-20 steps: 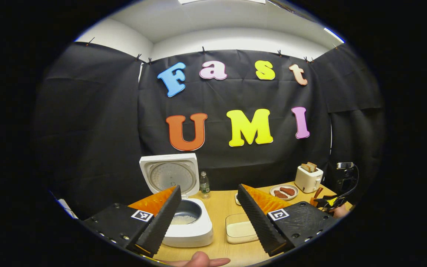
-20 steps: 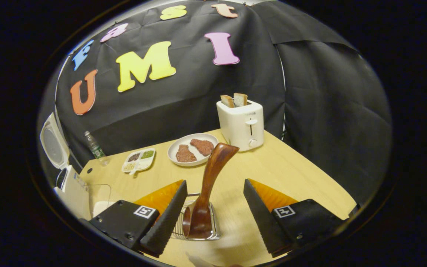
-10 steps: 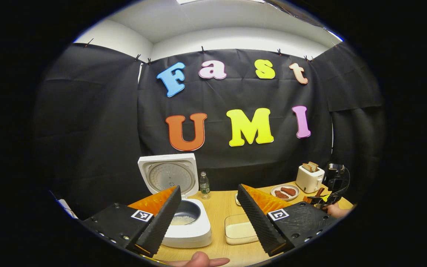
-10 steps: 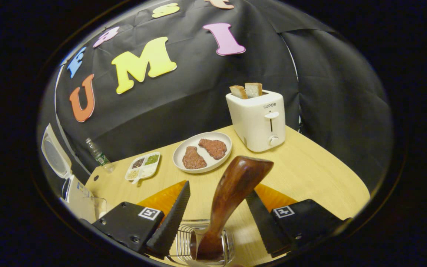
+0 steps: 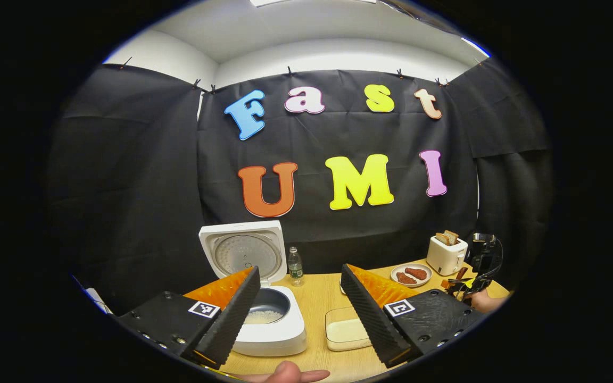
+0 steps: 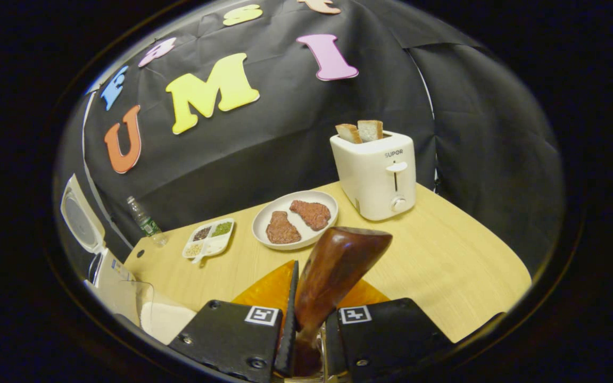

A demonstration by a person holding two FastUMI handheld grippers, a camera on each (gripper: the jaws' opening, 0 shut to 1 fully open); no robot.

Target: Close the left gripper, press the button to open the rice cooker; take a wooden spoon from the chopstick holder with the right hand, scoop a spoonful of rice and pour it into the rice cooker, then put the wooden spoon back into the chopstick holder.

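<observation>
The white rice cooker (image 5: 272,334) stands with its lid (image 5: 242,252) up and some rice in the pot. My left gripper (image 5: 300,268) hovers open above it, nothing between its fingers. A clear box of rice (image 5: 345,330) lies just right of the cooker. My right gripper (image 6: 313,290) is shut on the handle of the dark wooden spoon (image 6: 341,252), which stands tilted in the wire chopstick holder; the holder is almost hidden under the fingers. In the left gripper view, that right gripper (image 5: 469,284) sits far right by the table edge.
A white toaster (image 6: 375,173) with two bread slices stands at the back right. A plate of meat patties (image 6: 296,218), a divided seasoning dish (image 6: 208,239) and a small bottle (image 6: 144,221) sit behind. A person's thumb (image 5: 285,372) shows at the front edge.
My right gripper moved in over the spoon and its fingers went from wide open to shut on the handle. The left gripper stayed open and nearly still.
</observation>
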